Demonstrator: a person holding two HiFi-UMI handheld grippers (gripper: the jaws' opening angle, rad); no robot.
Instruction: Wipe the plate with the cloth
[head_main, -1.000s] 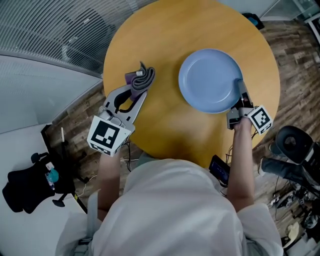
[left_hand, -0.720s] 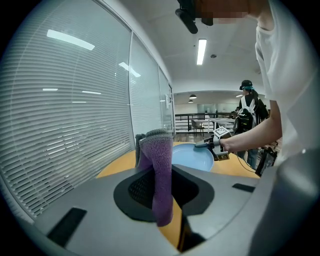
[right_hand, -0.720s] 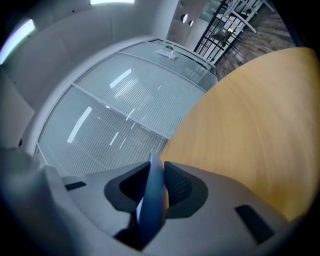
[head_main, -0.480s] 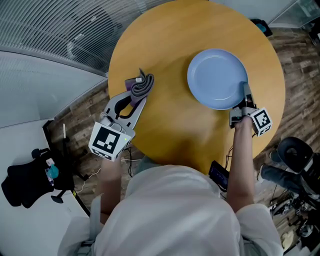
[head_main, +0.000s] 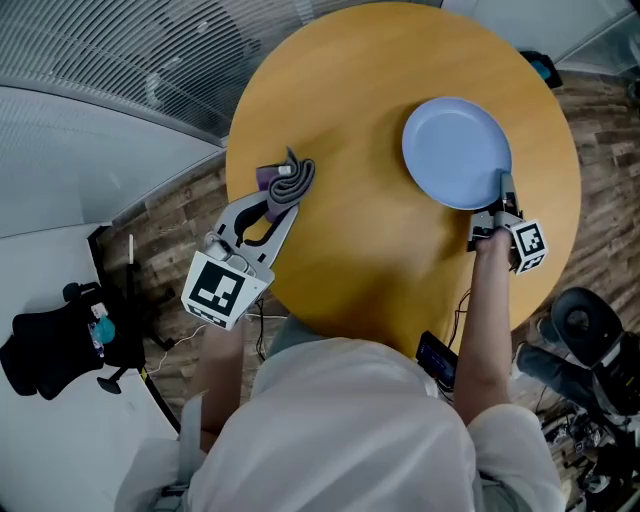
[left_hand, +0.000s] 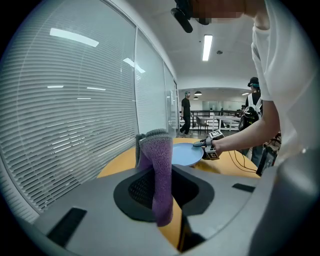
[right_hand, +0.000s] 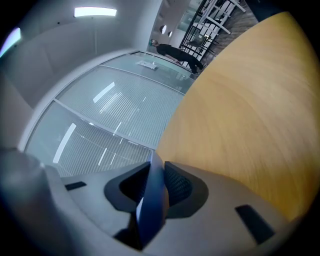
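A light blue plate is over the right side of the round wooden table. My right gripper is shut on its near right rim; the rim shows edge-on between the jaws in the right gripper view. My left gripper is shut on a grey and purple cloth at the table's left edge. In the left gripper view the cloth stands folded between the jaws, with the plate and right gripper beyond it.
Glass walls with blinds run along the left. A black bag lies on the floor at lower left, and a chair base at lower right. People stand in the far room.
The plate and my right gripper have shifted right in the head view. The left gripper with the cloth has kept its place at the table's left edge.
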